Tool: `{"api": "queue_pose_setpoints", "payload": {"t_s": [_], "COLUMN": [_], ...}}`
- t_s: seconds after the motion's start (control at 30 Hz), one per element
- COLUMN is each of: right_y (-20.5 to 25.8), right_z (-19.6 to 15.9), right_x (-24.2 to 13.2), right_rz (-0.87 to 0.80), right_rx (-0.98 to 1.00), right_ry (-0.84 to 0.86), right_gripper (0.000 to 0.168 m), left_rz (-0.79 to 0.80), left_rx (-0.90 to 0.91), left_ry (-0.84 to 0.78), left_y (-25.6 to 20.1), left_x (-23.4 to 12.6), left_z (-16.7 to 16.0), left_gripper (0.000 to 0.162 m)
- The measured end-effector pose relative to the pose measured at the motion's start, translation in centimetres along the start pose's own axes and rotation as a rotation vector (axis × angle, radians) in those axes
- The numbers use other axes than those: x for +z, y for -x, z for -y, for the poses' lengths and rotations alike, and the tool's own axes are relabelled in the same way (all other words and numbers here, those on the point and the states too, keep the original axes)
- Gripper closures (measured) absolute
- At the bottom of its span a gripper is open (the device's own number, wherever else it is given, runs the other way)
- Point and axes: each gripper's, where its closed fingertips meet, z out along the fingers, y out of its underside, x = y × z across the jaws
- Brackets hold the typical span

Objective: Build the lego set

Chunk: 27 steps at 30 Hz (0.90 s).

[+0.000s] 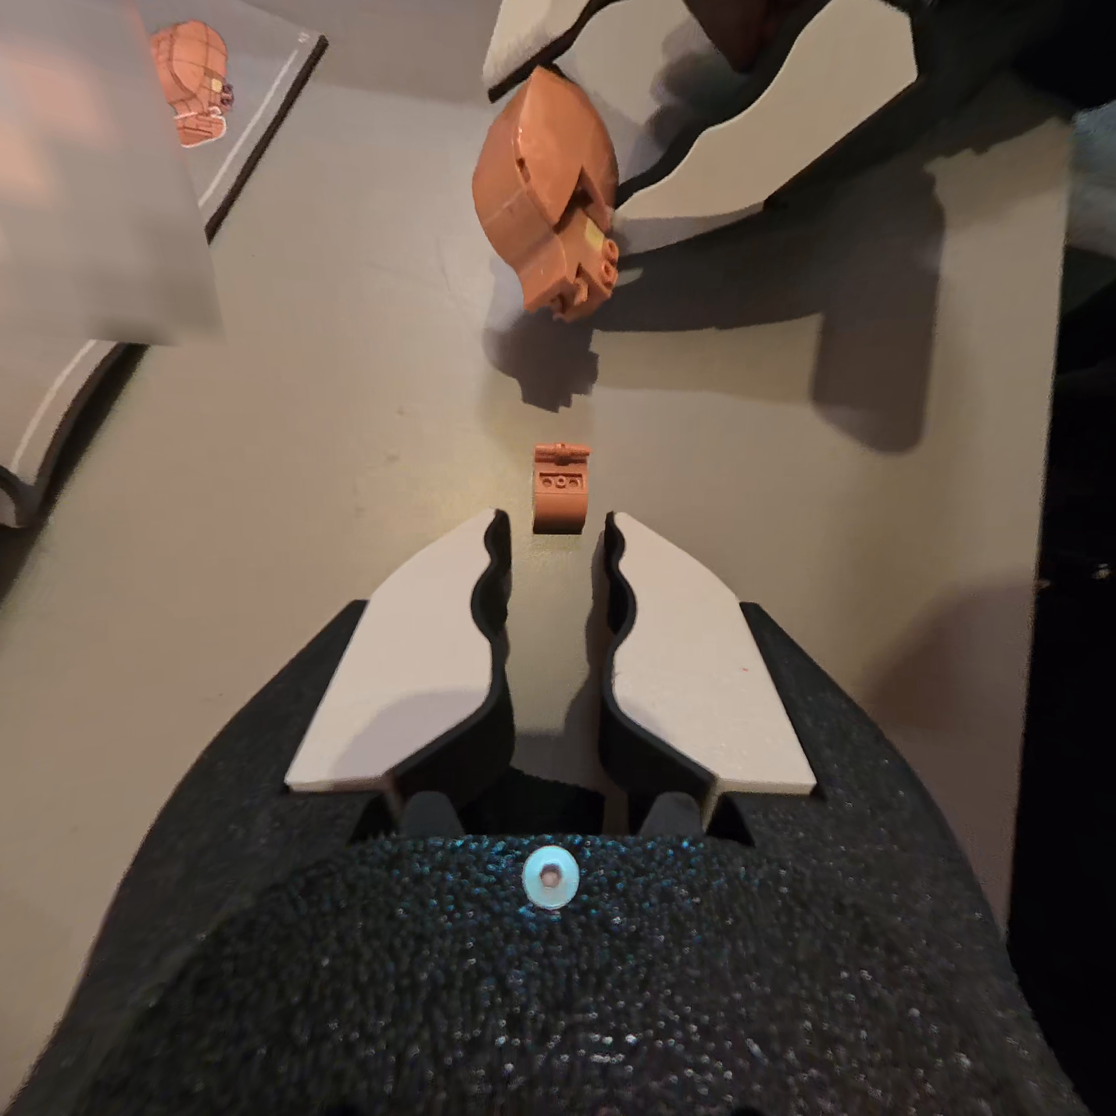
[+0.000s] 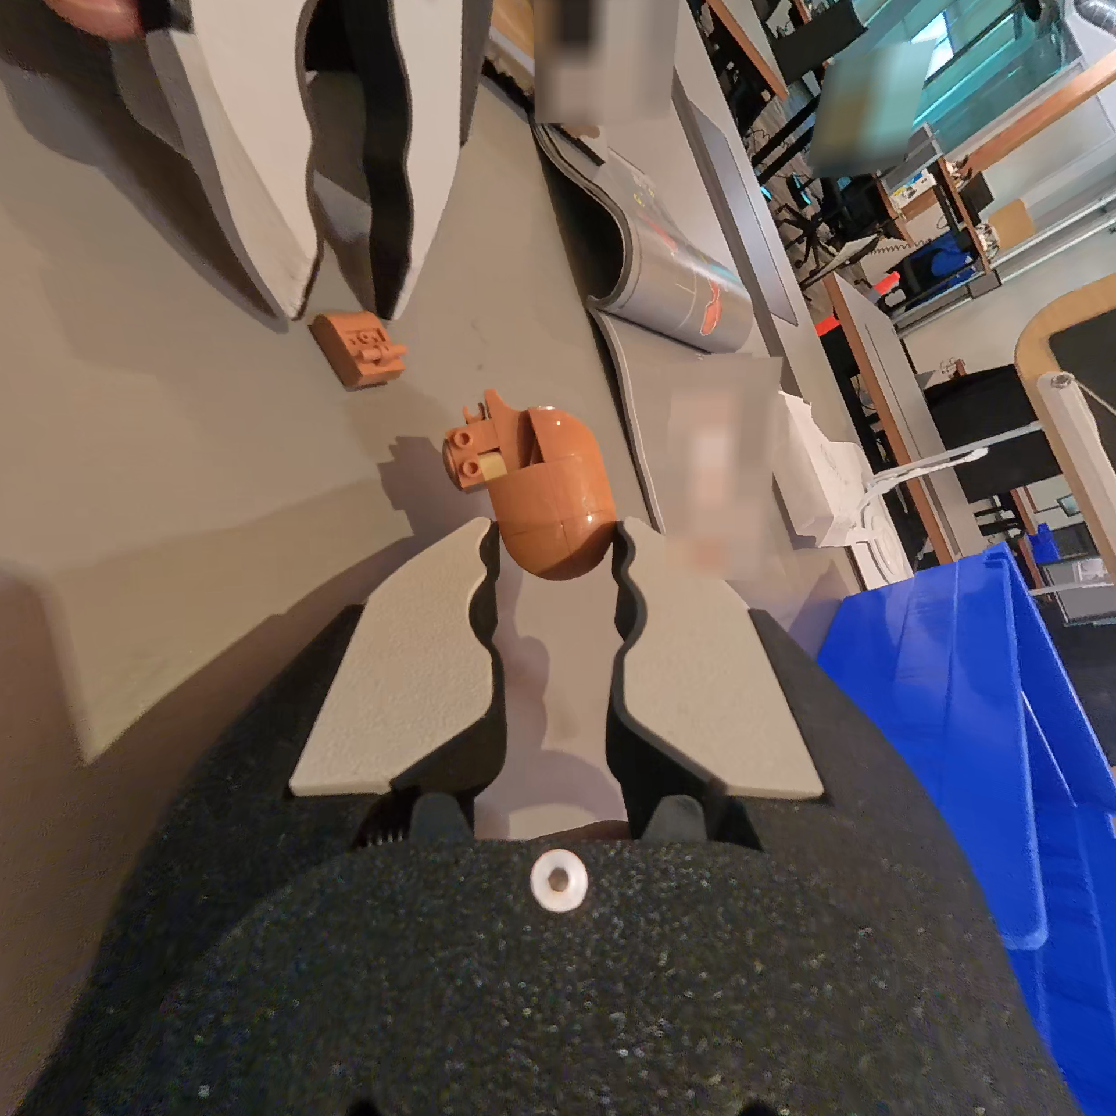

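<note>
left tool [image 1: 558, 522]: parted, empty, tips flanking small studded brown brick [image 1: 560, 490] on matte grey desk [image 1: 332, 423] | right tool [image 2: 555, 531]: clamps glossy rounded brown build [image 2: 543, 492], lifted off desk

Lab or workshop, grey worktable [image 2: 181, 483], blue plastic bin [image 2: 942, 694], wood-edged benches [image 2: 894, 386], wheeled office chair [image 2: 809, 226] behind

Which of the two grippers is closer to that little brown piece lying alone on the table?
Left. The left gripper hovers open right at the small brown piece; the right gripper is farther off, holding the rounded brown assembly.
</note>
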Motion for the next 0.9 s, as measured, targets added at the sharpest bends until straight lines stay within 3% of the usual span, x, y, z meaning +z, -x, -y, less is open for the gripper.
{"api": "queue_pose_setpoints", "payload": {"t_s": [0.1,0.17,0.27,0.6,0.9], "right_y": [0.4,0.7,1.0,1.9,2.2], "right_z": [0.3,0.6,0.8,1.2,1.3], "right_x": [0.2,0.4,0.5,0.2,-0.1], "right_rz": [0.023,0.04,0.056,0.071,0.075], "right_rx": [-0.022,-0.054,-0.1,-0.227,-0.25], "right_ry": [-0.01,-0.022,-0.035,-0.07,-0.085], "right_gripper": [0.132,0.132,0.132,0.133,0.133], "left_rz": [0.044,0.014,-0.016,-0.318,-0.414], "left_rx": [0.06,0.079,0.092,-0.06,-0.125], "left_ry": [0.01,-0.01,-0.011,0.069,0.121], "left_y": [0.2,-0.4,-0.7,-2.9,-3.2], "left_x": [0.6,1.0,1.4,0.8,1.2], "left_z": [0.0,0.4,0.7,1.9,1.5], "left_gripper": [0.134,0.144,0.145,0.145,0.145]}}
